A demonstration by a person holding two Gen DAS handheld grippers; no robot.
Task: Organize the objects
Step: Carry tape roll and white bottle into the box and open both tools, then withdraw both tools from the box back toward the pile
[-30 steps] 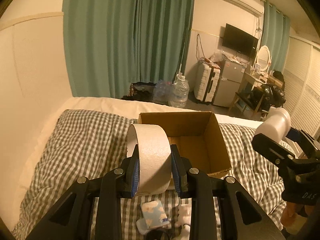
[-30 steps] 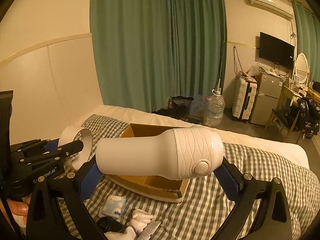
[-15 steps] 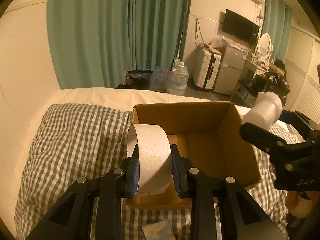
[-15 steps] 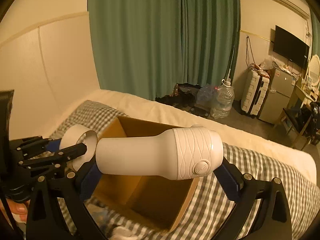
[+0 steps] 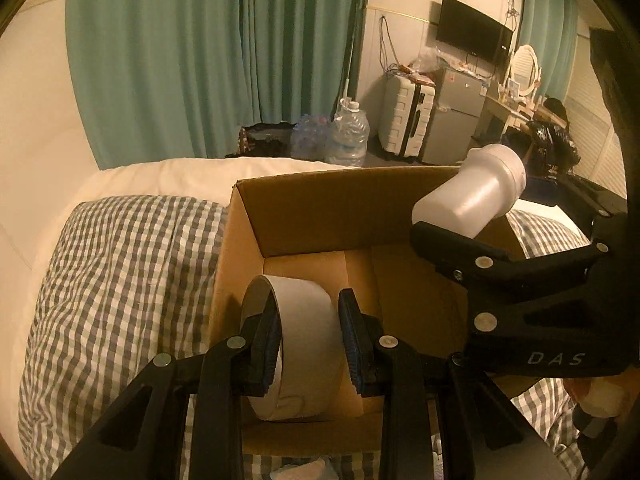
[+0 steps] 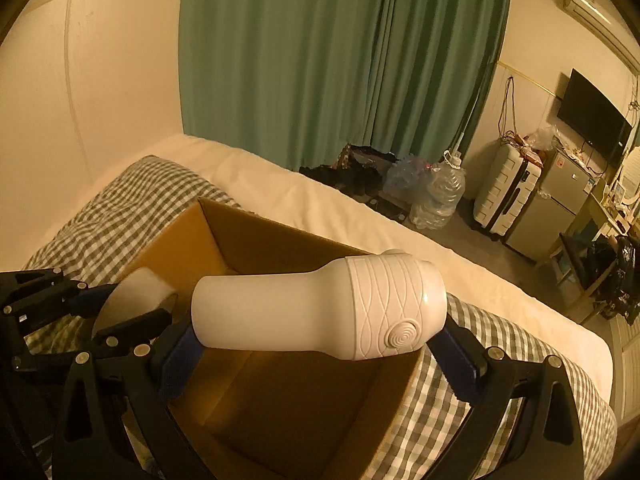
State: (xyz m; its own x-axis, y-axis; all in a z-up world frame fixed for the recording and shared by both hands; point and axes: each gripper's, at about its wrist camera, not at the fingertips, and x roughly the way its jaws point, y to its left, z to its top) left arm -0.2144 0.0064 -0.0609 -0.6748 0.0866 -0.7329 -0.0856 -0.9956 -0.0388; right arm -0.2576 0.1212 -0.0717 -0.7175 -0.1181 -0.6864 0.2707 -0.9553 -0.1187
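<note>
An open cardboard box (image 5: 320, 212) stands on the checked blanket (image 5: 120, 272); it also shows in the right wrist view (image 6: 256, 236). My left gripper (image 5: 310, 344) is shut on a white tape roll (image 5: 304, 344) and holds it over the box's near left part. My right gripper (image 6: 320, 348) is shut on a white ribbed bottle (image 6: 320, 312), held sideways above the box opening. The bottle (image 5: 472, 196) and right gripper (image 5: 500, 268) show at the right of the left wrist view. The tape roll (image 6: 136, 296) shows at the left of the right wrist view.
The bed's white sheet (image 6: 320, 208) lies beyond the box. Green curtains (image 5: 216, 48), water jugs (image 5: 348, 136), a suitcase (image 5: 404, 120) and a small fridge (image 5: 460, 116) stand across the floor. A small item (image 5: 304, 470) lies on the blanket in front of the box.
Both grippers have moved forward and down toward the box. The tape roll is now inside the box opening and the bottle hangs over it.
</note>
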